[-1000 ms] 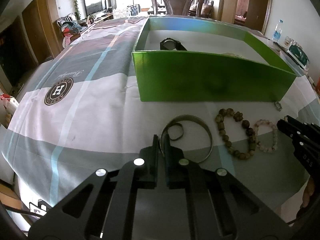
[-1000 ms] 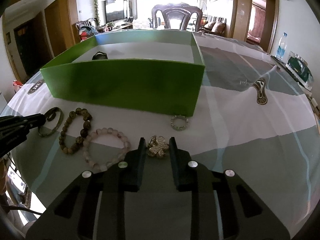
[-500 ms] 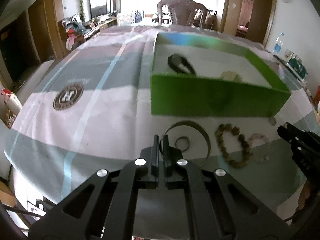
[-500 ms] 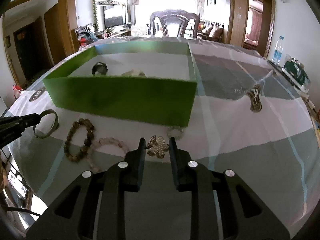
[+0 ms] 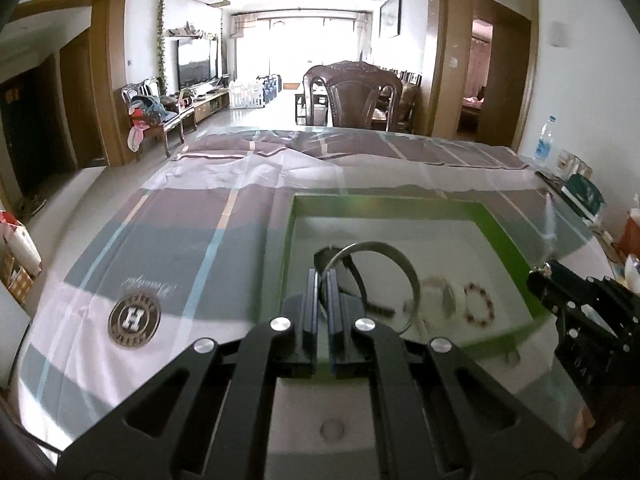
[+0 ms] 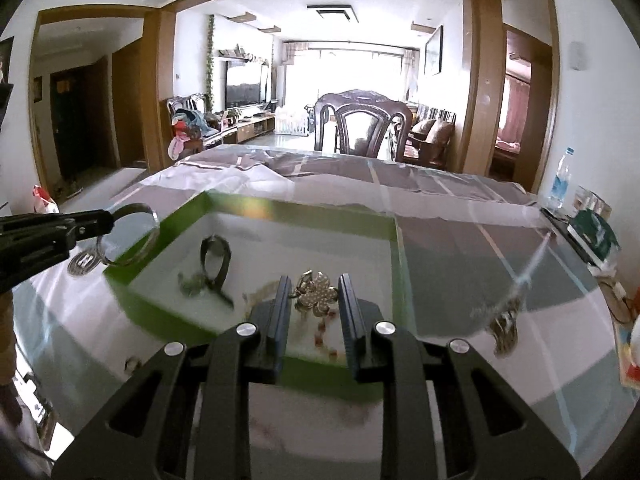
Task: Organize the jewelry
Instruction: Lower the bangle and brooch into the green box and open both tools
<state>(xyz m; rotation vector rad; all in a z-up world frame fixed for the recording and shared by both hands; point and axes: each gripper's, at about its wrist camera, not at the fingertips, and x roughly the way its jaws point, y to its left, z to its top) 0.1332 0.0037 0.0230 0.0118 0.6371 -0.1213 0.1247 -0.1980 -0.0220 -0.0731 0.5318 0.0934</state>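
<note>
My left gripper (image 5: 322,280) is shut on the rim of a thin silver bangle (image 5: 374,243), held in the air above the green box (image 5: 286,260). In the right wrist view that left gripper (image 6: 109,216) comes in from the left with the bangle (image 6: 134,236) over the box's left wall (image 6: 168,236). My right gripper (image 6: 314,300) is shut on a pearl flower brooch (image 6: 318,294), above the box's near right part. A black watch (image 6: 214,256) and a red bead bracelet (image 5: 478,306) lie on the white floor of the box. The right gripper (image 5: 536,280) shows at the right edge of the left wrist view.
A small ring (image 5: 332,428) lies on the striped tablecloth (image 5: 180,240) in front of the box. A dark wooden chair (image 6: 362,120) stands at the far edge. A water bottle (image 6: 560,180) and a green packet (image 6: 594,232) sit at the right edge.
Both grippers have risen and moved forward, lifting the bangle and the brooch off the cloth to above the box. The bead bracelets on the cloth have dropped out of view.
</note>
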